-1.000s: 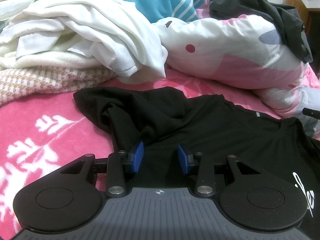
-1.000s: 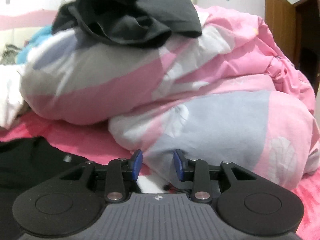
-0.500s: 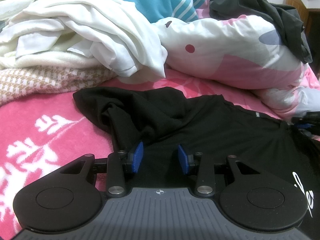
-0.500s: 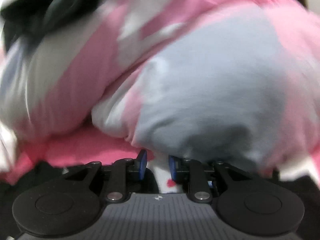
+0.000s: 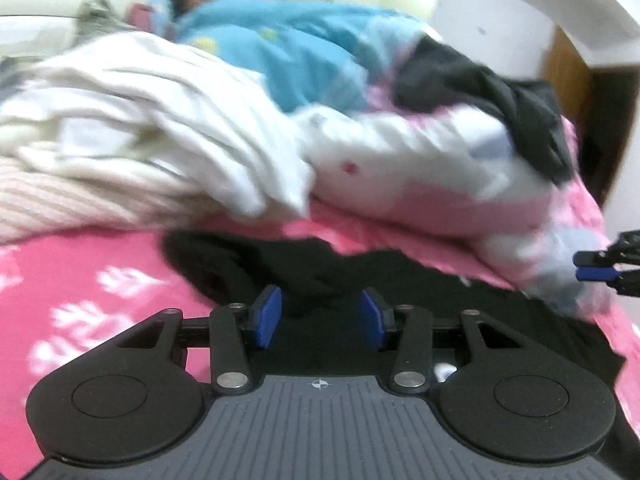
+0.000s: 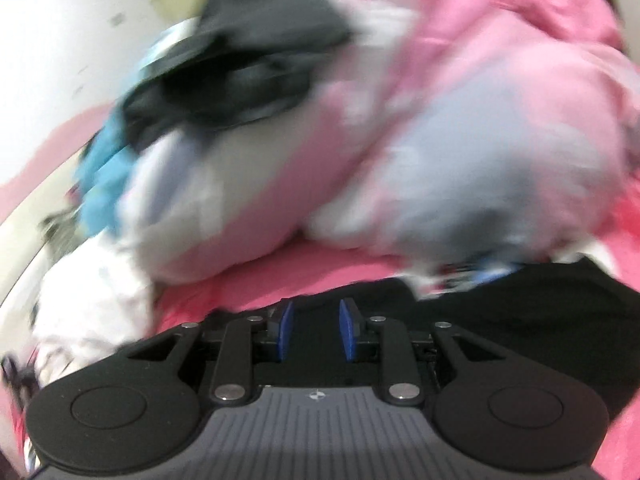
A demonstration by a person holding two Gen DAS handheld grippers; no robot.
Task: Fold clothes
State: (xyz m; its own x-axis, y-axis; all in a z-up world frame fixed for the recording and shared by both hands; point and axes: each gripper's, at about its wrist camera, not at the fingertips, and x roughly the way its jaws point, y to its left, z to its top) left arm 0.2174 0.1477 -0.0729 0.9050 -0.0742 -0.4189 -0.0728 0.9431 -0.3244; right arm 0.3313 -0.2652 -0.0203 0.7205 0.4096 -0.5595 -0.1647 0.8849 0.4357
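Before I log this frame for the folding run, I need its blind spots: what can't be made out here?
- Black shirt: left wrist view, its near part hidden behind the left hand-held gripper, whose jaws are opening.
- Quilt: right wrist view, pattern smeared by motion blur.
- Right hand-held gripper: left wrist view, cut off by the right edge.

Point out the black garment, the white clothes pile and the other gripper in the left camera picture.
black garment (image 5: 400, 276): left wrist view, its flat middle.
white clothes pile (image 5: 168, 120): left wrist view, the top folds.
right gripper (image 5: 592, 266): left wrist view, between its fingertips.
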